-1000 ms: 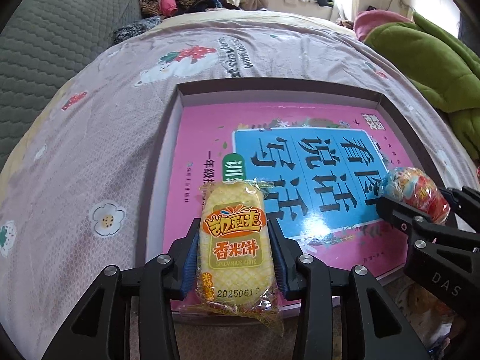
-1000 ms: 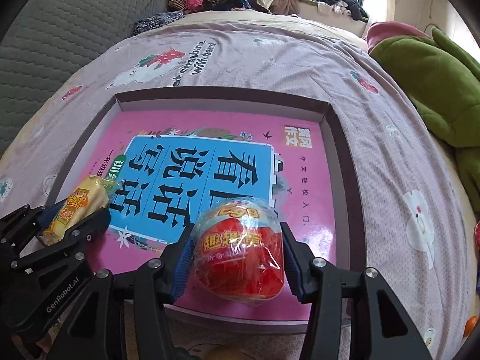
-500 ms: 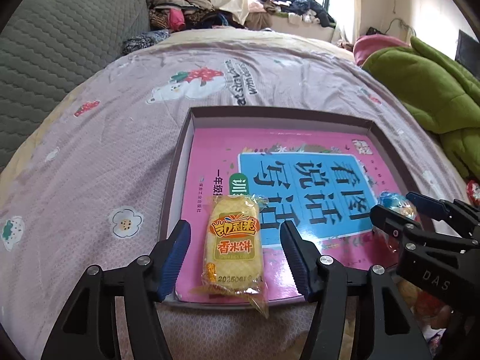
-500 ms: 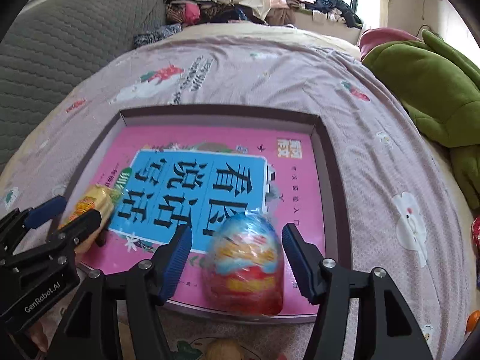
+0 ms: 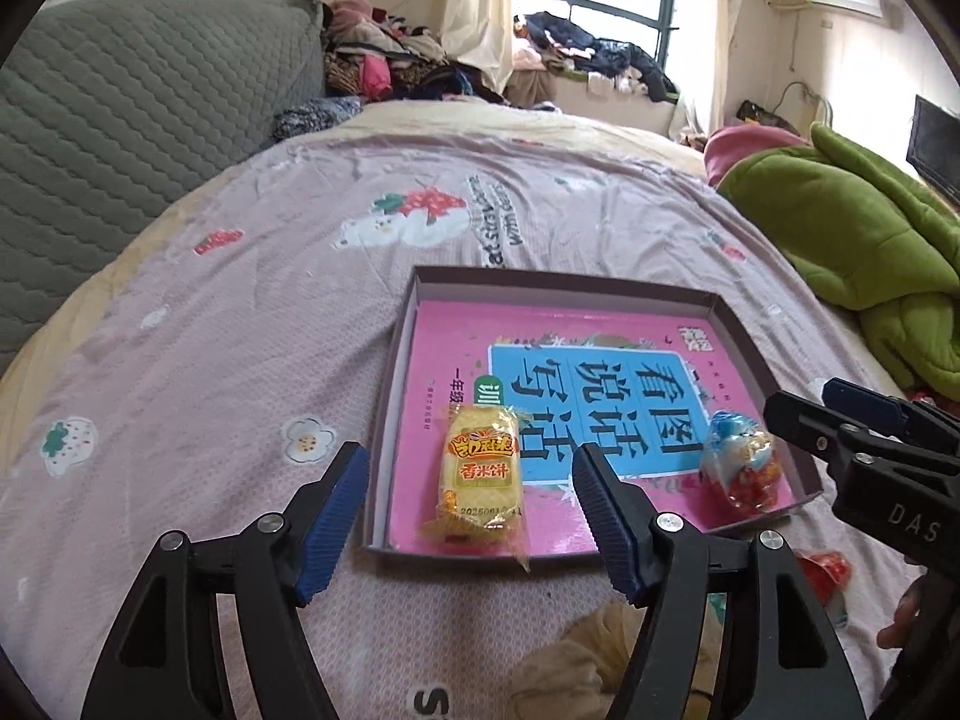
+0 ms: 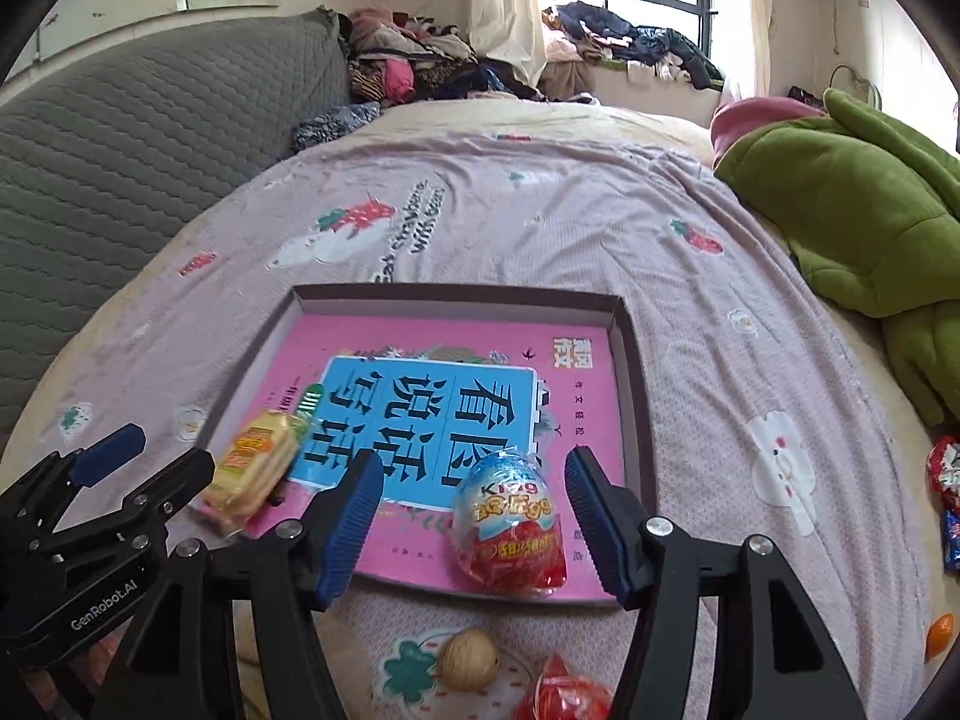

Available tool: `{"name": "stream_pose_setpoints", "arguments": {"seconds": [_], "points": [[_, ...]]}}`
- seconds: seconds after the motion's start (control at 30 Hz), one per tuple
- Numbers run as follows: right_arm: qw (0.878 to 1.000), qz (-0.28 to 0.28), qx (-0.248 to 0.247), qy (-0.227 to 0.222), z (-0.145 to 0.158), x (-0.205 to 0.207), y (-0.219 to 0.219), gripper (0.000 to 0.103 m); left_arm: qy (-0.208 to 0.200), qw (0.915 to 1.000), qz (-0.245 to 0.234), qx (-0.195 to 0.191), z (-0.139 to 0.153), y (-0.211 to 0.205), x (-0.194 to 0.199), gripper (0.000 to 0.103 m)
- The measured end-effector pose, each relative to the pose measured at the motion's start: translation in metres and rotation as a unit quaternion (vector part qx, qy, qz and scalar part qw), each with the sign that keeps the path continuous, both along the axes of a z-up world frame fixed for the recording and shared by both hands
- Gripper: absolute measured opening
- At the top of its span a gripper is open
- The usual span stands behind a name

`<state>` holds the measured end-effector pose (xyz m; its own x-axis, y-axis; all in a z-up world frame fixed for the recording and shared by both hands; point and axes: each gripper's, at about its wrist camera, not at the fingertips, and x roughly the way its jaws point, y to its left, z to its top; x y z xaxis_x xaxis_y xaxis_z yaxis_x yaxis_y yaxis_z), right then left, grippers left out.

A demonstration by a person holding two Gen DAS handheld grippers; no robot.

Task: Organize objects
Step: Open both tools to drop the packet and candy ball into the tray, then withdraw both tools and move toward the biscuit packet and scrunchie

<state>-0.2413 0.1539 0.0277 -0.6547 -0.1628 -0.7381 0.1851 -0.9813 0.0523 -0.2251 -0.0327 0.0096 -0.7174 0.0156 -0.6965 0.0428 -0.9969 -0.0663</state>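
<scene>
Daylit window (image 5: 606, 18), grey headboard (image 5: 138, 108), perhaps cluttered sill

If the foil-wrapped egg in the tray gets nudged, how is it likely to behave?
The egg is rounded, so it would probably roll or rock on the glossy book cover. Its shiny wrapper looks slippery against pads. The tray wall beside it should likely stop it.

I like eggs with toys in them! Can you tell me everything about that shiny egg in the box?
The egg has crinkly shiny wrap, blue on top and red below with yellow letters. It lies on the pink book inside the shallow box, near the front right corner. The right gripper has open fingers on both sides, not touching it.
</scene>
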Motion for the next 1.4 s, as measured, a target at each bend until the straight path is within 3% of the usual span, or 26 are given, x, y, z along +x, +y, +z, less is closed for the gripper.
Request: {"name": "stream_pose_setpoints", "arguments": {"seconds": [0.63, 1.4], "points": [[0.998, 0.011, 0.005, 0.059, 0.067, 0.079, 0.010, 0.063, 0.028, 0.9993, -0.012, -0.020, 0.059, 0.012, 0.077, 0.072], [0.997, 0.007, 0.003, 0.076, 0.086, 0.149, 0.030, 0.063, 0.040, 0.9983, -0.035, -0.023, 0.087, 0.027, 0.134, 0.072]]}}
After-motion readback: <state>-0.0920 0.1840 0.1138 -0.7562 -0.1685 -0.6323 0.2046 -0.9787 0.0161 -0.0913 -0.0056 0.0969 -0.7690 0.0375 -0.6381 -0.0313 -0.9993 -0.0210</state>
